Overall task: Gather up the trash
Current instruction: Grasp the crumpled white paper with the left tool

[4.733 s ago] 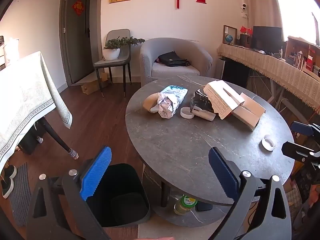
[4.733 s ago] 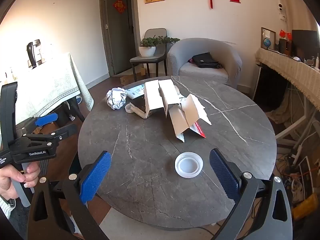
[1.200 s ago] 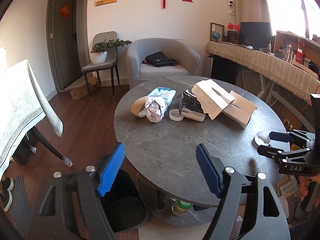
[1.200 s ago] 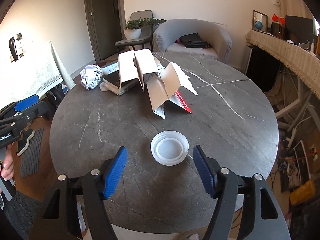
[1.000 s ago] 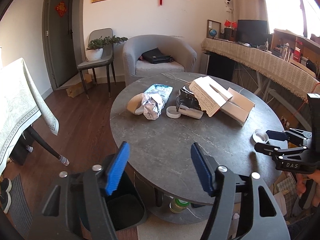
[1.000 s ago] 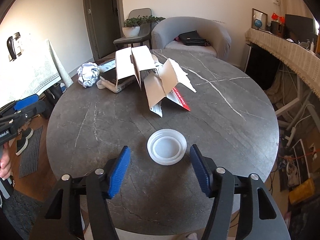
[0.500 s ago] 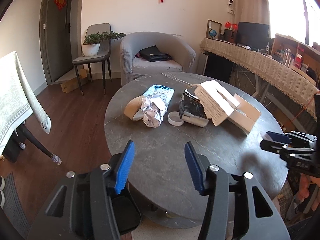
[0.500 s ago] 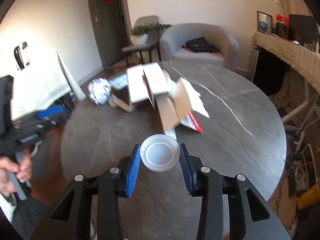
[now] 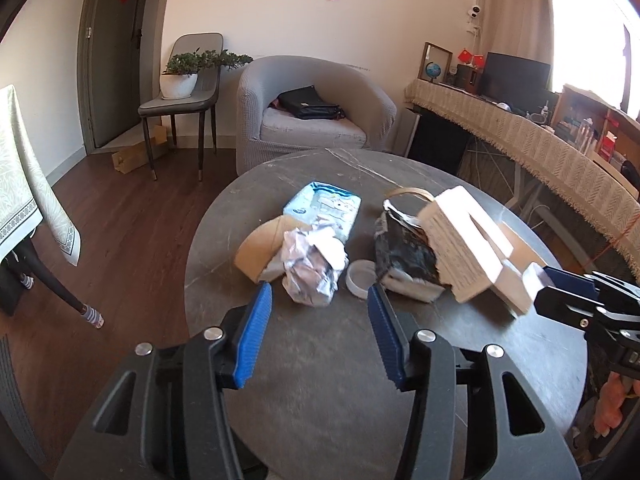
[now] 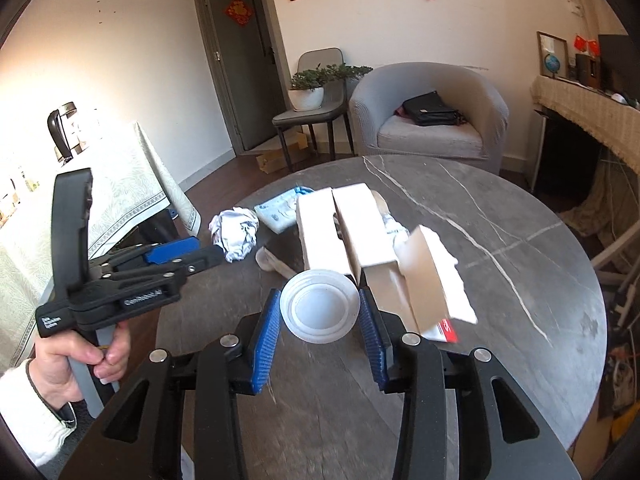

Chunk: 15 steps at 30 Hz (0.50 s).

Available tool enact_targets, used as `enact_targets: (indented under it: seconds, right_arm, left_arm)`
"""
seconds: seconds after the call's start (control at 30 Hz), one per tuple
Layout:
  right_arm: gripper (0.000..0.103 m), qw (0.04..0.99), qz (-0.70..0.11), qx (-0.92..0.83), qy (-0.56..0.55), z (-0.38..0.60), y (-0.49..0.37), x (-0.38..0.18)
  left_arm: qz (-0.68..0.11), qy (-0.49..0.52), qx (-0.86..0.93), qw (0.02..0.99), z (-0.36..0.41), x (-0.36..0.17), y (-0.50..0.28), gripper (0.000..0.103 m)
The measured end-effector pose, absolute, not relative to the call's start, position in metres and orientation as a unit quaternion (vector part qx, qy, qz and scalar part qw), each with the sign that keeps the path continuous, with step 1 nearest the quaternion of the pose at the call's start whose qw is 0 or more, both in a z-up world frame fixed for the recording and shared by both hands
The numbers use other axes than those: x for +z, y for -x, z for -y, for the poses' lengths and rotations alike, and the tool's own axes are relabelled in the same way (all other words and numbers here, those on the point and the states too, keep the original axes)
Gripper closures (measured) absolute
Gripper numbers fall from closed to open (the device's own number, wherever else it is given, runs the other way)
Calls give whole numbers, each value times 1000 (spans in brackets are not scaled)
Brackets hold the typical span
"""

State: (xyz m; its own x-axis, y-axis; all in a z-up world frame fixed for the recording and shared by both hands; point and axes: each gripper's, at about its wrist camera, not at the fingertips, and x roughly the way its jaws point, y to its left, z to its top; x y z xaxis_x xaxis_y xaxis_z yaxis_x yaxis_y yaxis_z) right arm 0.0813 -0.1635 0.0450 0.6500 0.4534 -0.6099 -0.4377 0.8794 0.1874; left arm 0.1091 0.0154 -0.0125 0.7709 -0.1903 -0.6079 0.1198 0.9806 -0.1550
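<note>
My right gripper is shut on a white plastic lid and holds it above the round grey table. My left gripper is open and empty, just in front of a crumpled paper ball. Around the ball lie a brown paper piece, a blue-white packet, a small white lid, a black wrapper and a torn cardboard box. The box and ball also show in the right wrist view.
A grey armchair with a black bag stands behind the table. A chair with a potted plant is at the back left. A cloth-covered table is at the left. A long sideboard runs along the right.
My right gripper closed on the white lid and lifted it off the table. My left gripper moved forward over the table toward the paper ball, and the bin left its view.
</note>
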Motion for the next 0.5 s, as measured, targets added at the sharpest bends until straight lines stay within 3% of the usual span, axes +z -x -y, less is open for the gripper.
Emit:
enact_targets:
  seconds: [0.3, 0.33, 0.37, 0.5]
  right_arm:
    - [63, 907, -341, 248, -12, 156, -96, 45]
    - [63, 907, -341, 246, -11, 156, -97, 46]
    - [63, 908, -340, 246, -11, 155, -98, 47]
    - [63, 907, -344, 244, -7, 149, -98, 47]
  left_arm:
    - [-335, 59, -92, 936, -18, -13, -130, 51]
    - [-337, 60, -92, 935, -18, -14, -133, 53]
    - [-343, 61, -93, 933, -18, -16, -134, 65]
    - [-344, 57, -99, 932, -20, -16, -130, 68]
